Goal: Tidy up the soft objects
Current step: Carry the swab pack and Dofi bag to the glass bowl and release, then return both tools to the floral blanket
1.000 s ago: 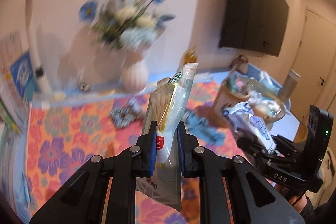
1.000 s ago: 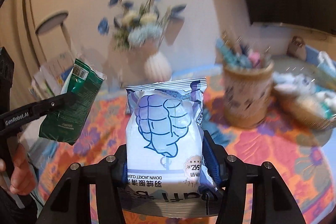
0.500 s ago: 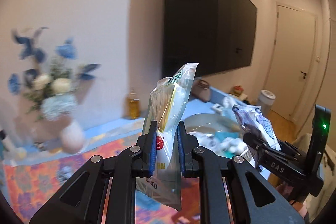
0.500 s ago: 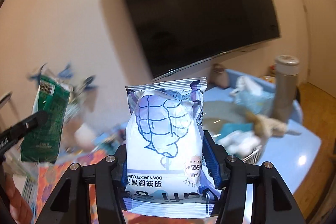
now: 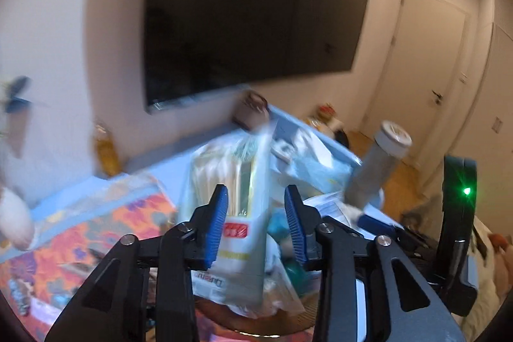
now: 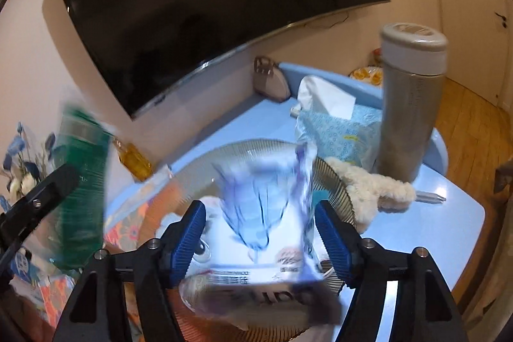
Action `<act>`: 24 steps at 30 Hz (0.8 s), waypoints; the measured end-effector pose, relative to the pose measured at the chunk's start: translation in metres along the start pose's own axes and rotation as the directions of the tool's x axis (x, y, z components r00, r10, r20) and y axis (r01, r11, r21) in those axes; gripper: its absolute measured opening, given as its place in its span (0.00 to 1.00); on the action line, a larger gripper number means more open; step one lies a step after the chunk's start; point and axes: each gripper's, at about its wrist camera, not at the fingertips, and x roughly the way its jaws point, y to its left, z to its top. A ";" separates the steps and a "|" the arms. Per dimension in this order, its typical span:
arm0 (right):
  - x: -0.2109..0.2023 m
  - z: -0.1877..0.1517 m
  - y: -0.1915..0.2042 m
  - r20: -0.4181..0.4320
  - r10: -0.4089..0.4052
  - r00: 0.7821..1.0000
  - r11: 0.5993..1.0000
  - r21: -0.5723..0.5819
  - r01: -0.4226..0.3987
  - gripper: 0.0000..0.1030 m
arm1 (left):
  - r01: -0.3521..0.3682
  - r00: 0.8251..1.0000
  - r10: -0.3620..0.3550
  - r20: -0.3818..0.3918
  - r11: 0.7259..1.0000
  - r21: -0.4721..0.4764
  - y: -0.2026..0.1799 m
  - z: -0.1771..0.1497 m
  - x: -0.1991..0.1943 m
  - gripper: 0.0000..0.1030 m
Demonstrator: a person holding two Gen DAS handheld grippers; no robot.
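Note:
My left gripper is open, and a clear and yellow packet, blurred, drops free between its spread blue pads above a basket. My right gripper is open too. The white and blue jacket-cleaner pouch is blurred and falls between its pads toward the wicker basket, which holds white soft items. The same packet shows green and blurred at the left of the right wrist view. The right gripper's body with a green light is at the right of the left wrist view.
A grey lidded flask stands on the blue table behind the basket. A blue dotted tissue pack and a cream plush toy lie beside it. A floral cloth, an amber bottle and a wall screen are to the left.
Both grippers have swung right over the basket and opened. The packet and the pouch, held tight before, have slipped from the pads and are dropping.

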 end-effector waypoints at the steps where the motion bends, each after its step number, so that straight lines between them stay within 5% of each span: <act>1: -0.005 -0.002 0.003 0.011 -0.010 1.000 1.000 -0.024 0.011 0.67 | -0.006 1.000 0.006 -0.013 1.000 0.009 -0.001 -0.002 0.004 0.33; 5: -0.021 -0.012 0.005 0.055 -0.056 0.997 0.996 -0.066 0.060 0.68 | 0.007 0.999 -0.006 -0.043 0.999 0.034 -0.002 -0.015 -0.006 0.34; 9: -0.043 -0.022 0.006 0.075 -0.022 0.997 0.999 -0.036 0.024 0.70 | 0.001 1.000 0.000 -0.019 1.000 0.016 0.010 -0.023 -0.045 0.38; 12: -0.064 -0.032 0.019 0.085 0.027 0.996 0.999 -0.041 -0.024 0.74 | -0.058 0.996 0.057 0.066 0.998 0.004 0.026 -0.027 -0.093 0.39; 18: -0.110 -0.064 0.082 0.124 0.123 0.985 0.977 -0.190 -0.098 0.84 | -0.191 0.959 0.213 0.186 0.973 -0.126 0.077 -0.038 -0.196 0.39; 21: -0.136 -0.086 0.120 0.141 0.184 0.973 0.945 -0.297 -0.135 0.85 | -0.313 0.914 0.340 0.219 0.938 -0.151 0.104 -0.052 -0.250 0.39; 24: -0.152 -0.110 0.158 0.164 0.239 0.957 0.910 -0.380 -0.163 0.94 | -0.466 0.846 0.493 0.202 0.869 -0.166 0.130 -0.071 -0.299 0.39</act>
